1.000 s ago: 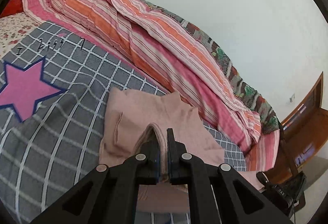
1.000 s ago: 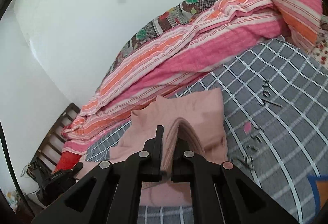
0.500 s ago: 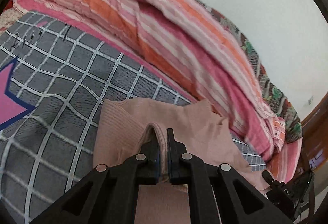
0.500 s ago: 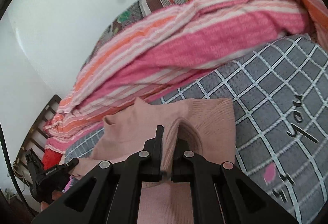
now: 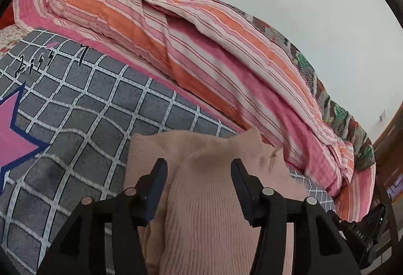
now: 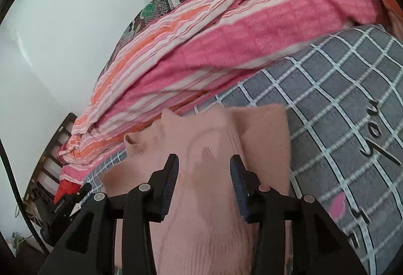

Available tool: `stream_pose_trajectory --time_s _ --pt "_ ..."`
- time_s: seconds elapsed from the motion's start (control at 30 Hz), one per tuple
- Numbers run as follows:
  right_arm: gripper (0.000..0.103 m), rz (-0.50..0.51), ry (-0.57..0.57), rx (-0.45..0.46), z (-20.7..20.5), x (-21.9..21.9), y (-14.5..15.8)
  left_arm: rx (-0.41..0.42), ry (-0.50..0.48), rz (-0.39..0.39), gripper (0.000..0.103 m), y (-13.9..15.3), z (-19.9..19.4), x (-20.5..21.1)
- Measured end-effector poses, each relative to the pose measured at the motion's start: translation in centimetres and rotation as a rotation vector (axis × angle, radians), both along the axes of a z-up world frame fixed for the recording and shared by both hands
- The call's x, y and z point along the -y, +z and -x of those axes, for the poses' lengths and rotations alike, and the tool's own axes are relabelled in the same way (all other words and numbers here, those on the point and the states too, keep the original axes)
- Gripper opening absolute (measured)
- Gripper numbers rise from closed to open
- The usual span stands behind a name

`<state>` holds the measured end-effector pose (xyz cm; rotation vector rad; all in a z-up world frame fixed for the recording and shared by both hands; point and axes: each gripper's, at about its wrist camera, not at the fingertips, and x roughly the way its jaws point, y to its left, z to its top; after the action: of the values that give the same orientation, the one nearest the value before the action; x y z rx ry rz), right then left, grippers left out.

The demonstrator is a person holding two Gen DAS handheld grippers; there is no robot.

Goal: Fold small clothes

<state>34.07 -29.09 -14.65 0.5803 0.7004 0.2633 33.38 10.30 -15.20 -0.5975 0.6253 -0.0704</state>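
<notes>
A pale pink ribbed knit top [image 5: 206, 199] lies folded over on the grey checked blanket [image 5: 95, 108]. My left gripper [image 5: 199, 169] hangs just over its folded edge, jaws opening, with a ridge of the knit between the pads but not pressed by them. In the right wrist view the same pink top [image 6: 209, 174] fills the lower middle, its collar [image 6: 141, 144] pointing left. My right gripper [image 6: 204, 166] is also opening, the fabric lying loose between its fingers.
A rumpled pink, orange and white striped quilt [image 5: 201, 53] is piled along the wall behind the top. A pink star [image 5: 12, 139] and black lettering [image 6: 377, 139] mark the grey blanket [image 6: 340, 98]. A wooden bed frame [image 6: 58, 139] shows at the edge.
Both grippers were shut on a pinched ridge of the pink top; they carried it forward and down onto the blanket, and now both jaws have parted and the fabric is let go.
</notes>
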Motion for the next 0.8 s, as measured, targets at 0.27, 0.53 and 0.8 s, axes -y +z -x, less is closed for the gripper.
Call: stream_pose_trajectory --time_s 0.27,0.53,0.8 --pt "0.048 0.113 0.028 0.017 5.3 -0.7 0.3 0.015 -0.031 0.002 0.053 0.4 3.2 0.5" --pt "0.054 0.285 0.011 0.049 11.0 -0.9 -0.3 0.018 -0.097 -0.070 0.058 -0.6 9.5 2.2" --pt "0.055 0.273 0.074 -0.065 11.7 -1.3 -2.7 -0.054 -0.095 -0.022 0.059 -3.1 13.2 1.4"
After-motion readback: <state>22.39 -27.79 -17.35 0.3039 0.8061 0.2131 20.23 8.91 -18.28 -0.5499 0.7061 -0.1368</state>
